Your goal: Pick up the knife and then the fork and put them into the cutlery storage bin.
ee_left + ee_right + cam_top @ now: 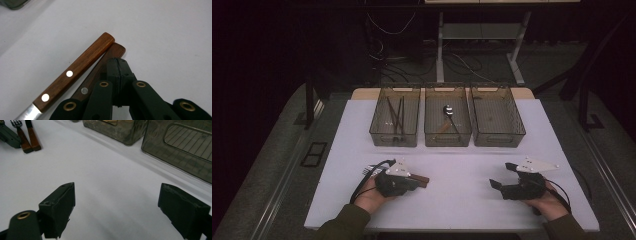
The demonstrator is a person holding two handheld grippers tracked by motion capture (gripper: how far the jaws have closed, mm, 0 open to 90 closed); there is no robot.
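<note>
Cutlery on the table: two wooden-handled pieces lay side by side and touching on the white table (462, 200), well short of the middle clear plastic bin (447, 131) and off to its left.
Lighter piece: a brown wooden-handled knife with two pale rivets (75, 72) lay flat, its steel blade running off the lower left of the left claw view.
Darker piece: a dark wooden-handled fork (110, 56) lay just beside the knife; its tines showed in the right claw view, pointing away from that camera.
Left claw: the left claw (117, 65) was closed, jaws together, resting over the fork's handle. Whether the handle was pinched between the pads I could not tell; the tips met above it.
Likely reason: the claw seemed to have come in along the handle's line because the handle end was free of the knife, which would let one piece be picked off the pair.
Right claw: the right claw (117, 207) had its jaws wide apart over bare table, nearer the person than the middle bin and to its right, holding nothing, apparently waiting.
Left bin: the clear plastic bin left of the middle one (395, 131) held long, thin dark sticks, probably chopsticks.
Middle bin: it held a steel spoon (449, 111) and another brownish piece, unclear.
Right bin: the clear plastic bin right of the middle one (497, 131) looked nearly empty; a small dark item sat near its far wall.
Judgement: the bins sorted utensils by kind, so the fork and knife were yet to be binned.
</note>
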